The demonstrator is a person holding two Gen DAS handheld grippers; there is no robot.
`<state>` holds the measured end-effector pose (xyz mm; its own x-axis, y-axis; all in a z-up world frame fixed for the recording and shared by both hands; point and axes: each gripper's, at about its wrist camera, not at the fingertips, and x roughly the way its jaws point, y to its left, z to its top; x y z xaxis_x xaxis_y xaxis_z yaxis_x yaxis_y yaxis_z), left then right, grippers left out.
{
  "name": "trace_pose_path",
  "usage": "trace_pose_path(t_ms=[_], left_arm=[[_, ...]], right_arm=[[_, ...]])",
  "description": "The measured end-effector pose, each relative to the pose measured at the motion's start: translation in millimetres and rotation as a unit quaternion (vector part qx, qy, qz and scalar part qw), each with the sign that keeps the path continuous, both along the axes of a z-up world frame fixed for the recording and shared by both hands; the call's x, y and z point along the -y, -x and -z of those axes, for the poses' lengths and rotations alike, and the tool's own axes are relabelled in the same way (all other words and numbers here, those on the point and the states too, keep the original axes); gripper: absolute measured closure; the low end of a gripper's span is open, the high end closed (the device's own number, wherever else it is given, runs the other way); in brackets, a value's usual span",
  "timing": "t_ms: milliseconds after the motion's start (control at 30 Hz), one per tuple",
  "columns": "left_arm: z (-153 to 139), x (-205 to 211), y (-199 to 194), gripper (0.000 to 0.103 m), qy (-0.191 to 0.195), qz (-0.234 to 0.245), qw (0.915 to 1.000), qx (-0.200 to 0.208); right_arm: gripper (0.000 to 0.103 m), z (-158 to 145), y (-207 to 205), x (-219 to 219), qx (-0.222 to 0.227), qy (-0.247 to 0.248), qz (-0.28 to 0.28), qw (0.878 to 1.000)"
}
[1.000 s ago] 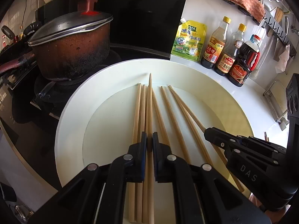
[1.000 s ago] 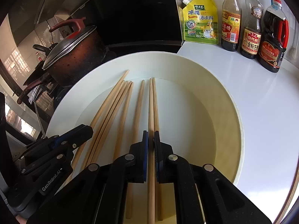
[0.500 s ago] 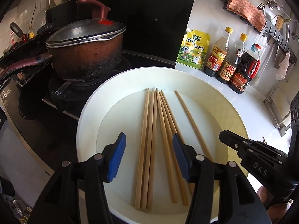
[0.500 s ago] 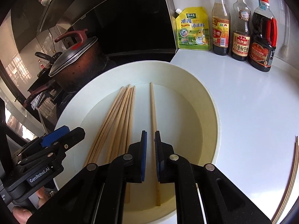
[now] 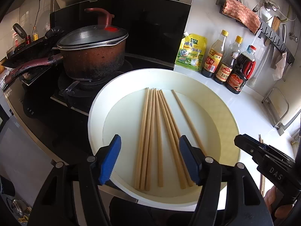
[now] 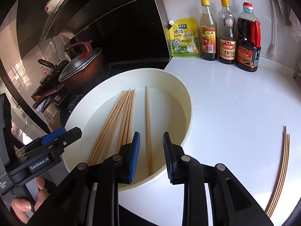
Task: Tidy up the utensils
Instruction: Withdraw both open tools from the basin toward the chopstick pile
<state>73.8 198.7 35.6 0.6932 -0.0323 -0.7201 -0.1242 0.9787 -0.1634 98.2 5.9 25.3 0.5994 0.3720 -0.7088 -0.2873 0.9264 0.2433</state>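
Several wooden chopsticks [image 5: 154, 131] lie side by side in a wide white bowl [image 5: 97, 101] on the counter. One chopstick [image 6: 148, 124] lies apart to the right of the bundle [image 6: 120, 124]. My left gripper [image 5: 149, 158] is open and empty above the bowl's near rim. My right gripper [image 6: 151, 154] is open and empty, its jaws either side of the lone chopstick's near end. A few more chopsticks [image 6: 280, 169] lie on the white counter at the right. Each gripper shows in the other's view: right [image 5: 263, 154], left [image 6: 56, 137].
A burnt red pot with lid [image 5: 92, 54] sits on the black stove [image 5: 56, 101] left of the bowl. A yellow seasoning pouch [image 6: 183, 37] and three sauce bottles [image 6: 227, 33] stand at the wall. A utensil rail with a cloth [image 5: 240, 15] hangs above.
Both grippers were shut on chopsticks in the bowl; both have opened and pulled back. The chopsticks now lie loose in the bowl, and both views have risen.
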Motion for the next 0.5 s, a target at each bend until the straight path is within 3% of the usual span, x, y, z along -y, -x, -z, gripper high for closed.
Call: trace_pose_path(t_ms=[167, 500], left_arm=[[-5.4, 11.5, -3.4, 0.040, 0.007, 0.011, 0.9999, 0.005], [-7.8, 26.0, -6.3, 0.038, 0.019, 0.039, 0.9989, 0.019]], right_arm=[[0.072, -14.2, 5.9, 19.8, 0.020, 0.005, 0.016, 1.000], [0.069, -29.2, 20.7, 55.7, 0.061, 0.004, 0.055, 0.997]])
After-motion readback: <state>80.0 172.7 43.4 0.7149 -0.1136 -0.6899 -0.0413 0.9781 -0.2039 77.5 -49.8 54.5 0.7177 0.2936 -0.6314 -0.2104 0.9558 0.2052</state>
